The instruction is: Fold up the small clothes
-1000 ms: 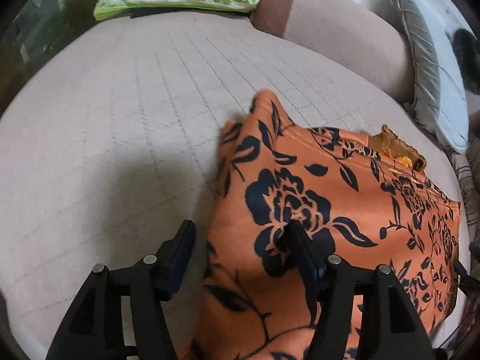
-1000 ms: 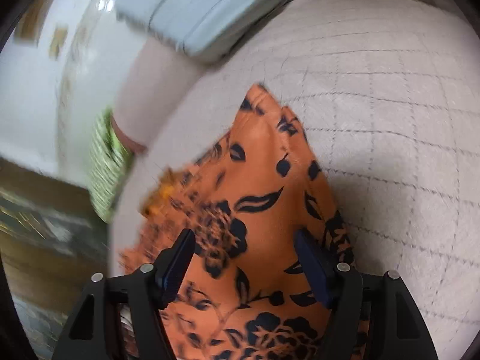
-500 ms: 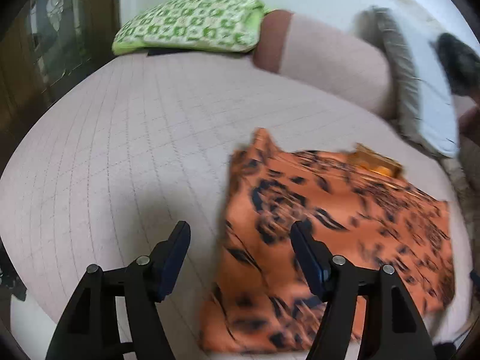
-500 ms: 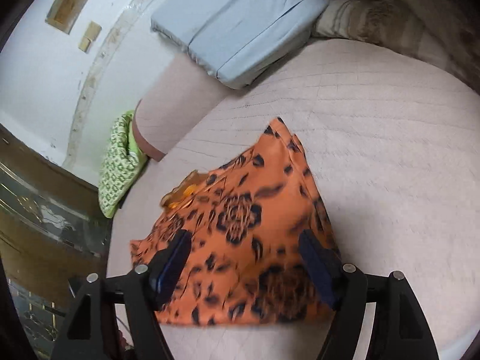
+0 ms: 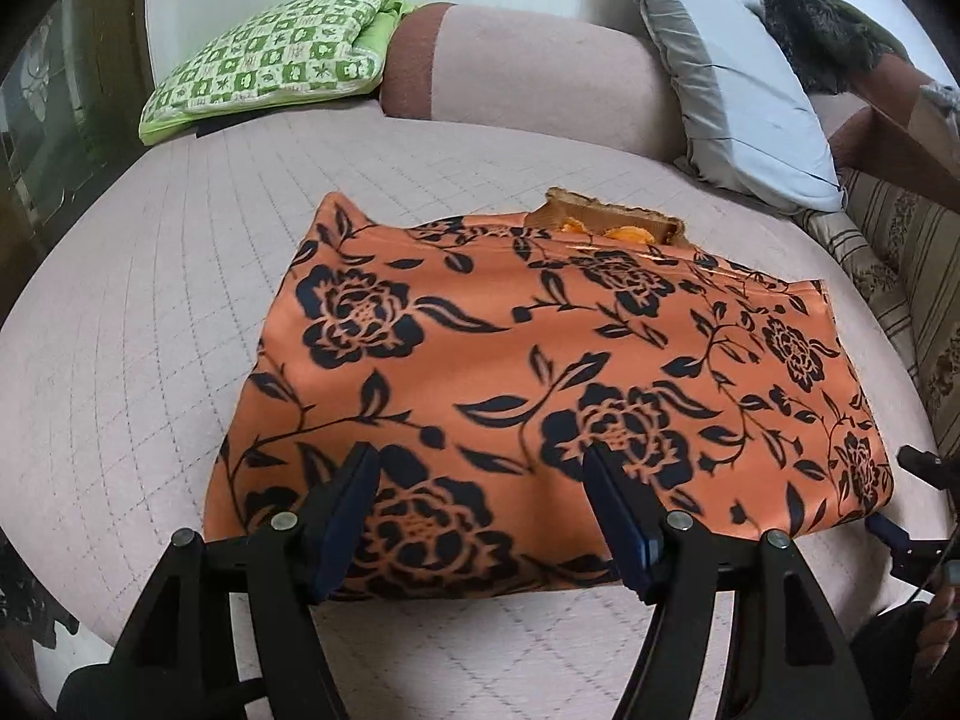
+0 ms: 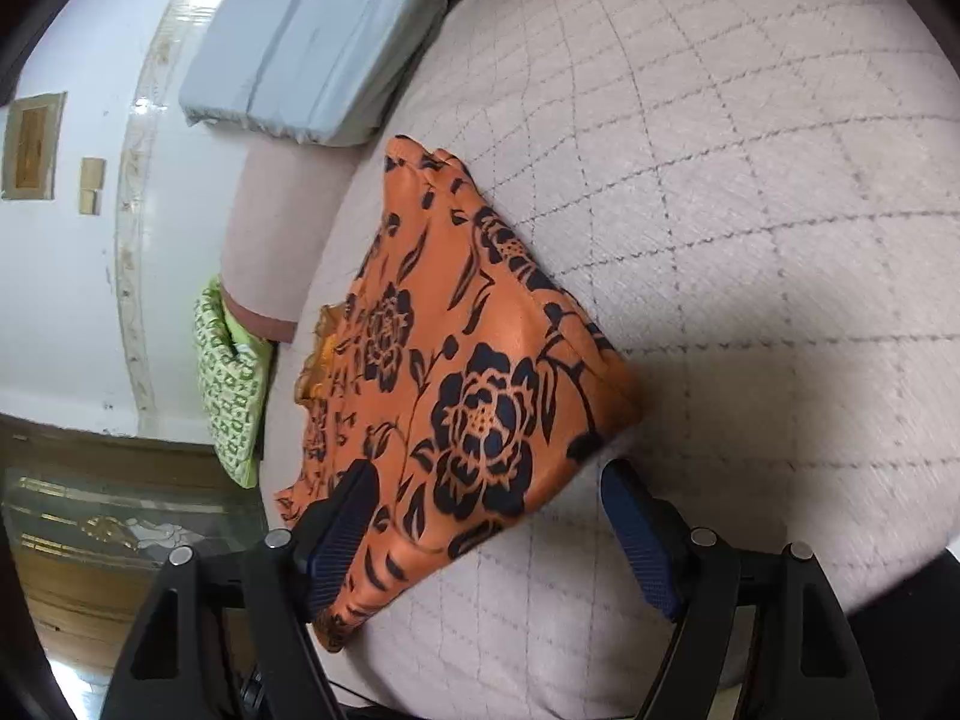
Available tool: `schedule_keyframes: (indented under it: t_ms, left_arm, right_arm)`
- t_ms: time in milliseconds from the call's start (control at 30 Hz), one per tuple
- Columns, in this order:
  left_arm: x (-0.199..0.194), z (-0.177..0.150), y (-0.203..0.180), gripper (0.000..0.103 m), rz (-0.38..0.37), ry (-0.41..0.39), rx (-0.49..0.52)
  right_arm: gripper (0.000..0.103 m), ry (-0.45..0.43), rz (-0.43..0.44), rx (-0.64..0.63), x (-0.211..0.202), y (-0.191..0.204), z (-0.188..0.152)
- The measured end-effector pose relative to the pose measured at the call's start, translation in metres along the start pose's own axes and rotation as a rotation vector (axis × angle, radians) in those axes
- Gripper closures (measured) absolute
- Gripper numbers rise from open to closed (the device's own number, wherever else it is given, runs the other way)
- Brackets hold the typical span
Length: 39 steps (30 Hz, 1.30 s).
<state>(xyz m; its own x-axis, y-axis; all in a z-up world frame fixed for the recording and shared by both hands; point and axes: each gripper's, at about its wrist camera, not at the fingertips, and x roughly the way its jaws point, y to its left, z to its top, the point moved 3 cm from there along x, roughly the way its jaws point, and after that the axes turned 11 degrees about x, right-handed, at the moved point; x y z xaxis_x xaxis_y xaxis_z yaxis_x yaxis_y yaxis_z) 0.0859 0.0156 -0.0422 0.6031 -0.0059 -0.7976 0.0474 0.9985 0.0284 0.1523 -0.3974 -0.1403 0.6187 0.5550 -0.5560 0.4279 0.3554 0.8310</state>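
Moved: both tongs drawn back off the orange cloth | left tongs apart, empty | right tongs opening, empty | cloth folded flat near bed's front edge | further folds possibly left

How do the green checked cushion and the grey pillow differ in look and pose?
The green checked cushion carries a green-and-white checked print; the grey pillow is plain pale grey. The cushion lies fairly flat at the far left end of the bolster; the pillow leans tilted at its right end. Both sit at the back of the quilted surface, apart from the orange floral garment.
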Motion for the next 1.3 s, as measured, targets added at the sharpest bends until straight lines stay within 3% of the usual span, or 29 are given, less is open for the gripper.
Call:
schedule_keyframes:
  t_ms: [667, 833, 967, 1000, 1033, 1067, 1100, 1167, 1200, 1300]
  left_arm:
    - [0.009, 0.016, -0.009, 0.031, 0.015, 0.016, 0.003]
    - [0.024, 0.02, -0.014, 0.031, 0.02, 0.056, 0.013]
    - [0.012, 0.027, -0.018, 0.03, 0.018, -0.029, 0.005]
    - [0.017, 0.026, -0.021, 0.03, 0.031, -0.013, 0.029]
    - [0.032, 0.022, -0.027, 0.03, 0.055, 0.051, 0.069]
    - [0.058, 0.011, -0.035, 0.029, 0.051, 0.163, 0.126]
    - [0.067, 0.006, -0.04, 0.027, 0.083, 0.148, 0.176]
    - [0.065, 0.007, -0.045, 0.026, 0.118, 0.116, 0.211]
    - [0.065, 0.008, -0.043, 0.026, 0.105, 0.122, 0.19]
    - [0.064, 0.012, -0.035, 0.027, 0.045, 0.131, 0.154]
  right_arm:
    - [0.023, -0.017, -0.002, -0.038, 0.006, 0.018, 0.017]
    - [0.023, -0.004, -0.009, -0.024, 0.017, 0.009, 0.021]
    - [0.023, 0.023, 0.002, -0.02, 0.019, 0.008, 0.026]
    - [0.023, 0.03, 0.006, -0.013, 0.02, 0.007, 0.027]
    - [0.024, 0.033, 0.003, -0.013, 0.021, 0.007, 0.028]
    - [0.026, 0.036, -0.011, -0.016, 0.022, 0.007, 0.029]
    - [0.037, 0.038, -0.041, -0.023, 0.023, 0.009, 0.03]
    - [0.083, 0.078, -0.063, -0.029, 0.03, 0.011, 0.032]
    - [0.091, 0.077, -0.088, -0.048, 0.032, 0.014, 0.031]
    - [0.092, 0.033, -0.132, -0.185, 0.027, 0.051, 0.017]
